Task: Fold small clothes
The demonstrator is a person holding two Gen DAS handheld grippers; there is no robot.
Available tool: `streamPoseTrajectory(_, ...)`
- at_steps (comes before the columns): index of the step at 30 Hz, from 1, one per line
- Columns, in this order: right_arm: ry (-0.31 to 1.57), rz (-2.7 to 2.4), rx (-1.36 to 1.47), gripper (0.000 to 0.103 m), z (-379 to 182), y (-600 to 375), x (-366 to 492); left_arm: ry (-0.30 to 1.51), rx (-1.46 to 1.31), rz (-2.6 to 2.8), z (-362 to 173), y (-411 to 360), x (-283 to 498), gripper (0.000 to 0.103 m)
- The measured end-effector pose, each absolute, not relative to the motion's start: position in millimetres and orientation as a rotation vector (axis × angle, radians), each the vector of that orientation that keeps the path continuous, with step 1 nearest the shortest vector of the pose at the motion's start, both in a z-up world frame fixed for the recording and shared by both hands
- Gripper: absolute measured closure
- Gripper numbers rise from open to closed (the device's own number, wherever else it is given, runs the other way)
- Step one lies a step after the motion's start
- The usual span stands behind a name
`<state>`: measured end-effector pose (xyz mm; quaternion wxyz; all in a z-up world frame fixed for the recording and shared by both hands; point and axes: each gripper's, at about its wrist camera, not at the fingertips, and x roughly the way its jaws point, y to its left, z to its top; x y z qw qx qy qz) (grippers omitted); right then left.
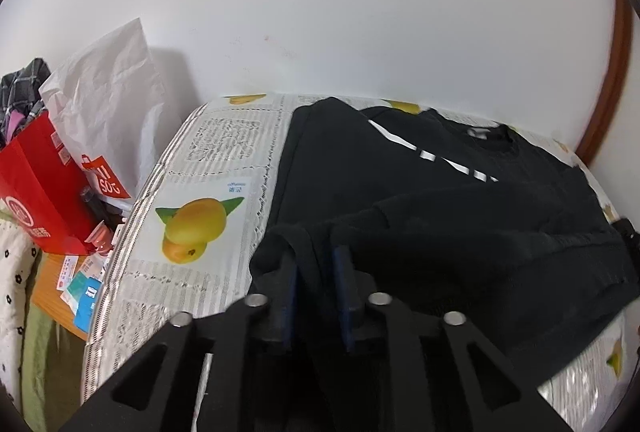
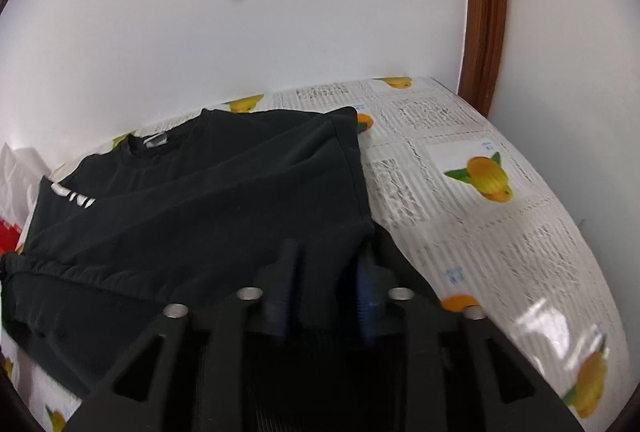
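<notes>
While both grippers pinched the near hem, the black sweatshirt (image 1: 440, 192) lay across the tabletop (image 1: 192, 168), collar toward the wall (image 1: 320, 12). Left gripper (image 1: 314, 264): jaws nearly closed w/ a fold of fabric betw. them. Right gripper (image 2: 328, 264): same, jaws clamped on the hem near the garment's right edge. Bare mango-print cover showed left and right of the shirt. Red bag (image 1: 36, 192) & white bag (image 1: 112, 104) crowded the tabletop's left edge; a brown door frame (image 2: 484, 12) stood right.

We see a plain white wall (image 1: 320, 12). Brown wooden trim (image 2: 484, 12) at right. Mango-print table cover (image 2: 480, 192) below.
</notes>
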<state>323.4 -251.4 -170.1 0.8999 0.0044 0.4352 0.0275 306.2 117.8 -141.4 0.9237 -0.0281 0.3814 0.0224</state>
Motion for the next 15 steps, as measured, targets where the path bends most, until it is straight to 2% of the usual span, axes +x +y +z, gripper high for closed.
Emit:
streamPoseTrajectory(1,0.894,0.069,0.011,0.060,-163,-255,315,0.780,-0.053,0.033,-140,118,300,0.067)
streamPoseTrajectory(3,0.866,0.100,0.008,0.050,-149,-262,293,0.776,-0.035,0.042,-139,119,289,0.027)
streamPoseTrajectory(5,0.828,0.106,-0.022,0.042,-139,-273,268,0.772,-0.031,0.037,-140,121,277,0.026)
streamPoseTrajectory(15,0.932,0.086,0.008,0.042,-173,-318,222,0.851,-0.031,0.084,-167,147,223,0.026)
